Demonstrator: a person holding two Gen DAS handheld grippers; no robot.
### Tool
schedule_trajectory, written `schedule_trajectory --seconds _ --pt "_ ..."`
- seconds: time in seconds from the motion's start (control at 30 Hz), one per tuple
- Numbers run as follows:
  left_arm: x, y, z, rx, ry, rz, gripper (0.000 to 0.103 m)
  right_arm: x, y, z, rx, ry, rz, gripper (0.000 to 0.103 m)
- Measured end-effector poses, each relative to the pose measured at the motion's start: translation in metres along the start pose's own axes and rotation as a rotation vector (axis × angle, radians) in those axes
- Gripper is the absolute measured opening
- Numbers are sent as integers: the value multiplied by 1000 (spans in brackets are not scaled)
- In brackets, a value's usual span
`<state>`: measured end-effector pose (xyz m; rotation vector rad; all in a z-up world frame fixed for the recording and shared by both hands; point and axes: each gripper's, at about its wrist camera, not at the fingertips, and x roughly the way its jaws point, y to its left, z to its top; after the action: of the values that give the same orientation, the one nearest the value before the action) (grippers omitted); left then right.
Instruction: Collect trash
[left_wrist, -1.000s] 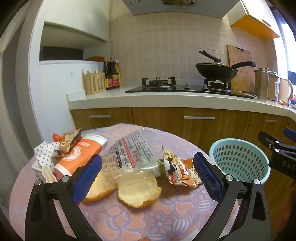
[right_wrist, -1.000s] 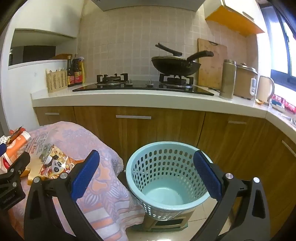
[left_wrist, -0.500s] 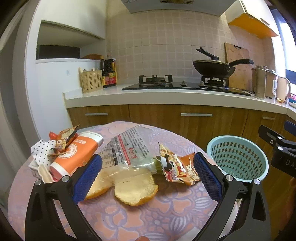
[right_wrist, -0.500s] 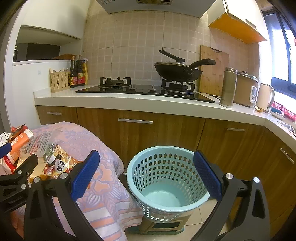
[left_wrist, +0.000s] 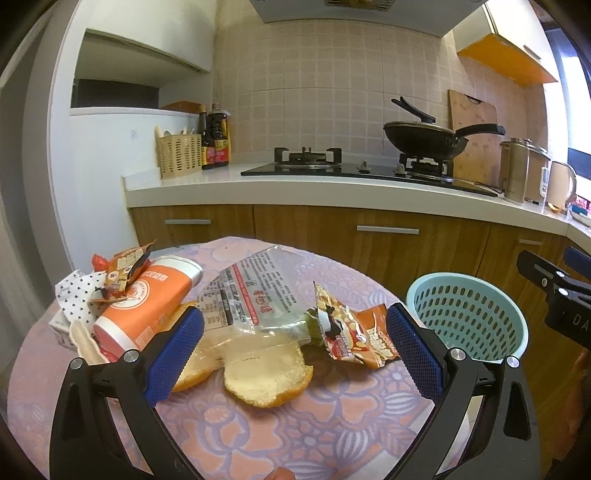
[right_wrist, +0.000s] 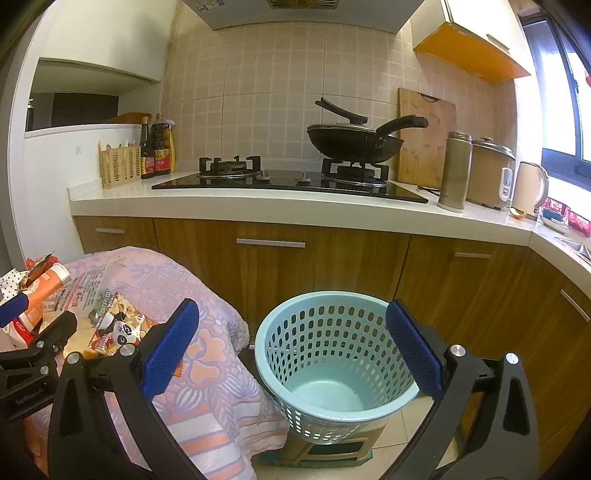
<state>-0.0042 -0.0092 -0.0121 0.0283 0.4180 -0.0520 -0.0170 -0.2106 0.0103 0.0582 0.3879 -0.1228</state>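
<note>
On the round table (left_wrist: 295, 435) lie an orange cup (left_wrist: 147, 302) on its side, a clear bread bag (left_wrist: 255, 295), two bread pieces (left_wrist: 266, 376) and an orange snack wrapper (left_wrist: 354, 339). A second crumpled wrapper (left_wrist: 125, 266) sits on a dotted napkin (left_wrist: 77, 299). My left gripper (left_wrist: 291, 350) hangs open just above the bread, holding nothing. My right gripper (right_wrist: 291, 343) is open over the light blue basket (right_wrist: 332, 365), which stands empty on a low stool right of the table. The snack wrapper (right_wrist: 118, 328) also shows in the right wrist view.
A kitchen counter (left_wrist: 332, 188) with wooden cabinets (right_wrist: 269, 258) runs behind. On it are a gas hob, a black pan (right_wrist: 354, 140), bottles (left_wrist: 216, 140), a wicker holder, a flask and a kettle. The tablecloth (right_wrist: 207, 369) drapes down beside the basket.
Both grippers have lifted and drawn back slightly, so table and basket sit a little lower and smaller in view. Neither has opened, shut or taken anything.
</note>
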Motion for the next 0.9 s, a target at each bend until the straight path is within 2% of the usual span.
schedule_trajectory --seconds 0.9 --pt "0 -3 -3 17 5 5 96 4 -1 2 -10 21 2 96"
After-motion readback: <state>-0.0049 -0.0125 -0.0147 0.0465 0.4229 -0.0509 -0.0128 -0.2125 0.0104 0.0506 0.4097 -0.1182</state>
